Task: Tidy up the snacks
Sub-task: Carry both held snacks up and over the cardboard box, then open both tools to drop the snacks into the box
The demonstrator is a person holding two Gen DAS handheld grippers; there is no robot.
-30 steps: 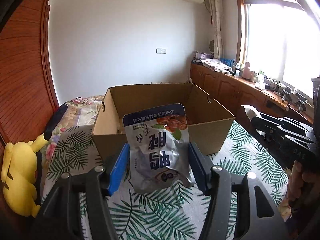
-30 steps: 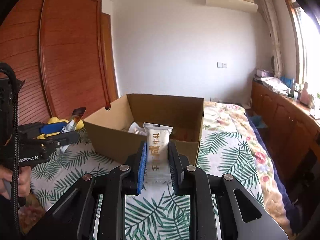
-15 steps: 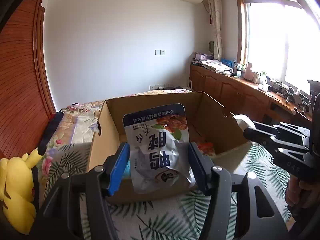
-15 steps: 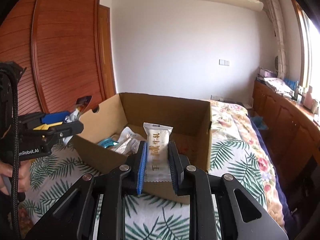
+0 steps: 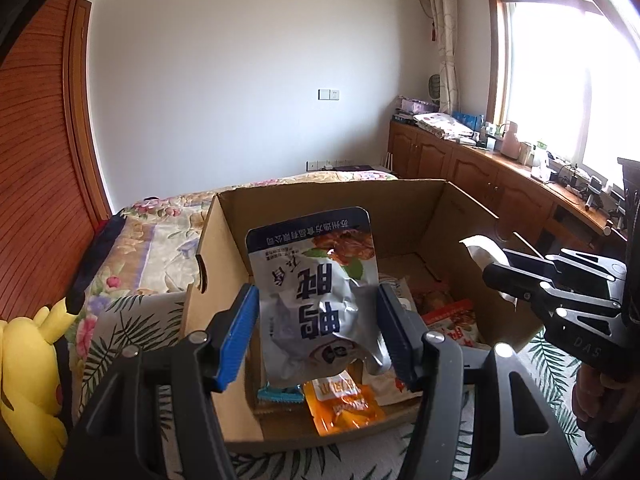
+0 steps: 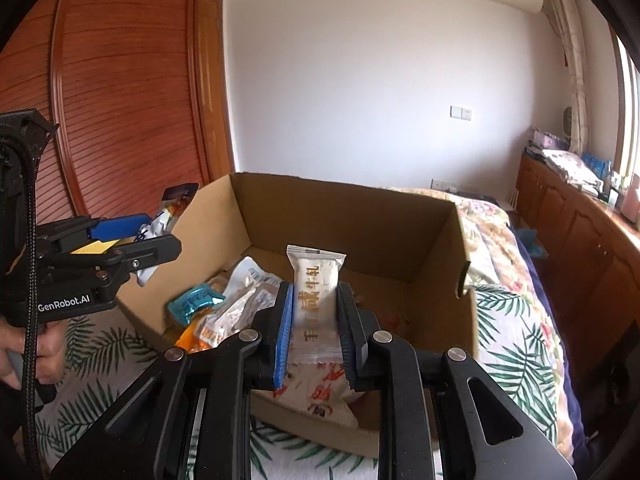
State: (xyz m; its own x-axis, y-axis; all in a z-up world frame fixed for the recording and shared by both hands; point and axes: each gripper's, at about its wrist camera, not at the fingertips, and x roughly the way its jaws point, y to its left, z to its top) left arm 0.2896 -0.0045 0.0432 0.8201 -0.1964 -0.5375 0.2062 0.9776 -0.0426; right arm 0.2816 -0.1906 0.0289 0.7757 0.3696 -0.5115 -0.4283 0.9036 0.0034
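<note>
The bed [image 5: 132,320] with its leaf-print sheet takes up most of the scene, and the box [image 5: 432,208] sits open on it, right in front of both your tools. There's already a pile of snacks on the box floor: an orange pack [image 5: 340,404], a teal wrapper [image 6: 192,300], some red-printed ones over to the right.

Your left gripper [image 5: 318,332] is clenched on the silver pouch [image 5: 316,296], holding it upright over the near-left part of the box. Your right gripper [image 6: 314,330] is pinching the white bar [image 6: 314,292], also standing up, over the near-right edge. Both snacks are above the opening, so you're at the drop step, not the carry.

Next move is just letting go. I'd dip each one a little lower first so they land flat instead of bouncing off the pile. Hard to say from these fisheye views how far the bar sits inside the near wall, so maybe nudge it forward before opening. The pouch is crinkly and wide and may snag on a pad [image 5: 236,332] as you open up.
</note>
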